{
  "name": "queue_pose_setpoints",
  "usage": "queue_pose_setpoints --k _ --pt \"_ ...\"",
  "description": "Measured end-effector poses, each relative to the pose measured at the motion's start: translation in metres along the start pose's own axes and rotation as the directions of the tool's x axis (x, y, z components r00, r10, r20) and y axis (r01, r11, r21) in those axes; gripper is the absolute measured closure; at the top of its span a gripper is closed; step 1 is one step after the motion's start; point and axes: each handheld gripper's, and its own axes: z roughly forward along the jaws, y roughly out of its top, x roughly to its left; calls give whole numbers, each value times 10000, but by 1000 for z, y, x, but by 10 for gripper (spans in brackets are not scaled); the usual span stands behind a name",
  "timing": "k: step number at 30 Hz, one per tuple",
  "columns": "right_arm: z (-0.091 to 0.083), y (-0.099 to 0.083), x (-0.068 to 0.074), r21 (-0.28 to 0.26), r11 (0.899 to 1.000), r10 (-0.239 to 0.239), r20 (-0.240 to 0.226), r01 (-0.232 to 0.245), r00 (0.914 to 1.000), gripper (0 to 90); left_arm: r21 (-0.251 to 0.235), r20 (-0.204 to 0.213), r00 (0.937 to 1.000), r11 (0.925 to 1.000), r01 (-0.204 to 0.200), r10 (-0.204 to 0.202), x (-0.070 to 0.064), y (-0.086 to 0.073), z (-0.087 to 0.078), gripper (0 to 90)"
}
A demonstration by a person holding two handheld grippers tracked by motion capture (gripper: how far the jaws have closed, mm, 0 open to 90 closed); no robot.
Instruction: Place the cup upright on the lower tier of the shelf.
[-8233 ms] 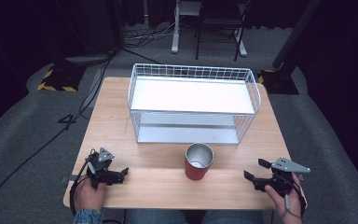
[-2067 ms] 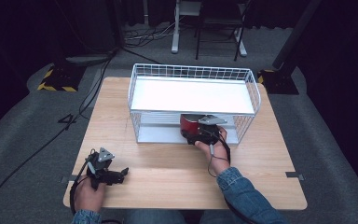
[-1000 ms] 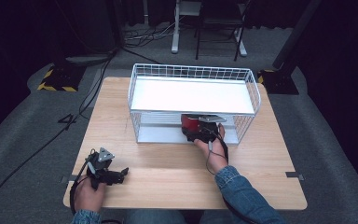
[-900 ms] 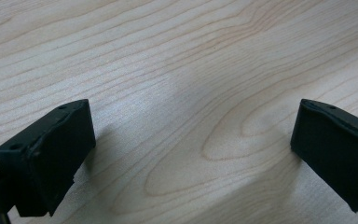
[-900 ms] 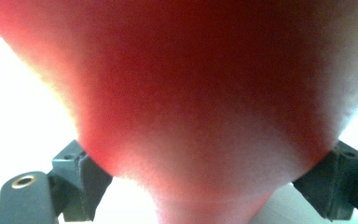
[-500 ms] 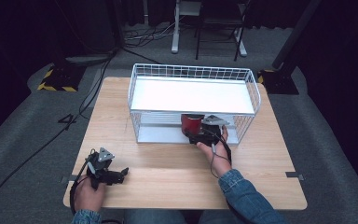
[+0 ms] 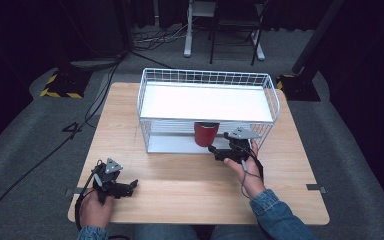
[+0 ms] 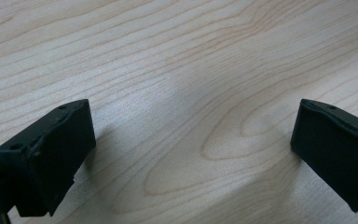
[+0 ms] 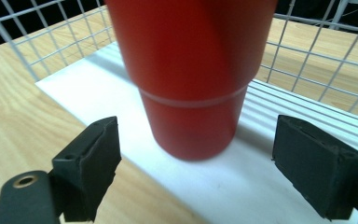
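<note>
A red cup stands upright on the white lower shelf of a white wire rack, near the shelf's front edge. My right gripper sits just in front of the cup, slightly to its right, above the table. In the right gripper view the cup is close between and beyond the jaws, which stand wide apart and touch nothing, so the right gripper is open. My left gripper rests on the wooden table at the front left. It is open, with bare wood under the left gripper.
The rack's white top shelf overhangs the cup, with little headroom under it. Wire walls close the rack's sides and back. Black stands and cables lie on the grey floor beyond the table.
The right gripper carried the red cup from the table's front into the rack's lower shelf, set it upright, opened and drew back a little. The left gripper has stayed put.
</note>
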Motion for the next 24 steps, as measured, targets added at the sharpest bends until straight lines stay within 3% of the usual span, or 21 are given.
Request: queue_pose_setpoints --k 9,14,24 --pt "-38 -2 -5 -58 10000 -67 -431 64 9990 158 -18 -240 9993 9996 277 -277 -3 -2 -1 0" --pt "-61 -3 -10 -101 9991 -407 -440 403 9982 158 -15 -290 9990 9995 327 -328 -3 -3 -3 1" --pt "-98 -9 -21 -127 9996 -274 -401 269 9988 158 -33 -326 9988 9994 358 -359 -4 -4 -3 1"
